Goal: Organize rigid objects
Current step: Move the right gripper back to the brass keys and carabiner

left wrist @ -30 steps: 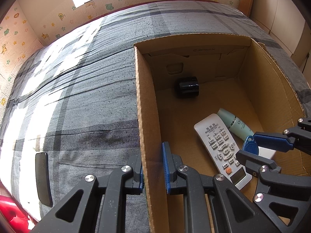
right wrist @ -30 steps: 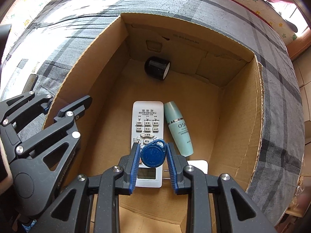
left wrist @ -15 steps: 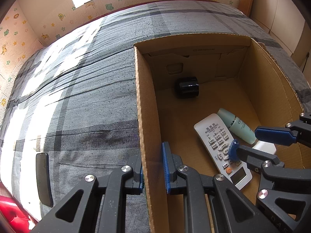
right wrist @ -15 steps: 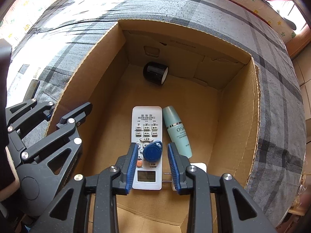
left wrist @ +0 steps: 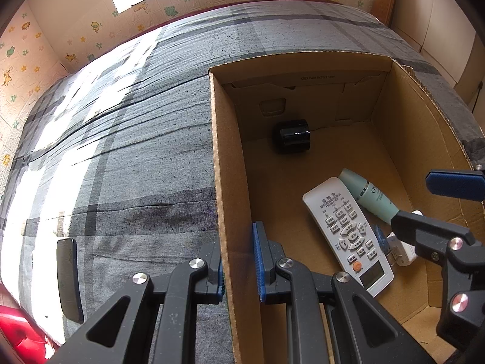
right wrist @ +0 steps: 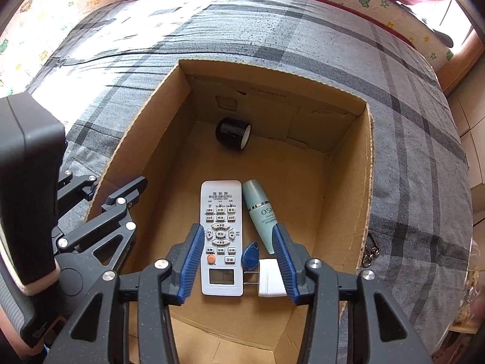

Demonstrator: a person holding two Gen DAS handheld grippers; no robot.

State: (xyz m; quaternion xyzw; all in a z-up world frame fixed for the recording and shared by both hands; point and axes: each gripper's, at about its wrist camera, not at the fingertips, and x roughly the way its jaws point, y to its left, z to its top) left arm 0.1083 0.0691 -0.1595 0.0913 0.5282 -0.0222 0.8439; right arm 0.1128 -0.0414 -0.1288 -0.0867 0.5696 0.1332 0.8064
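An open cardboard box [right wrist: 368,182] stands on a bed. On its floor lie a white remote [right wrist: 221,212], a teal bottle [right wrist: 260,212], a black cylinder [right wrist: 232,133], a white plug [right wrist: 269,277] and a blue key fob [right wrist: 249,253]. The fob rests between the remote and the plug. My right gripper [right wrist: 238,261] hangs above them with its jaws opening and its pads touching nothing. My left gripper [left wrist: 239,267] is shut on the box's left wall [left wrist: 230,182]. The left wrist view shows the right gripper [left wrist: 427,201] over the fob [left wrist: 381,239].
The bed carries a grey plaid sheet [left wrist: 136,151]. A flat black object [left wrist: 69,276] lies on it left of the box. A padded wall with animal stickers [left wrist: 91,30] runs behind the bed. Metal keys [right wrist: 369,251] hang outside the box's right wall.
The right gripper let go of the blue fob, which dropped to the box floor beside the remote. Its jaws spread wider and it rose a little. The left gripper kept still.
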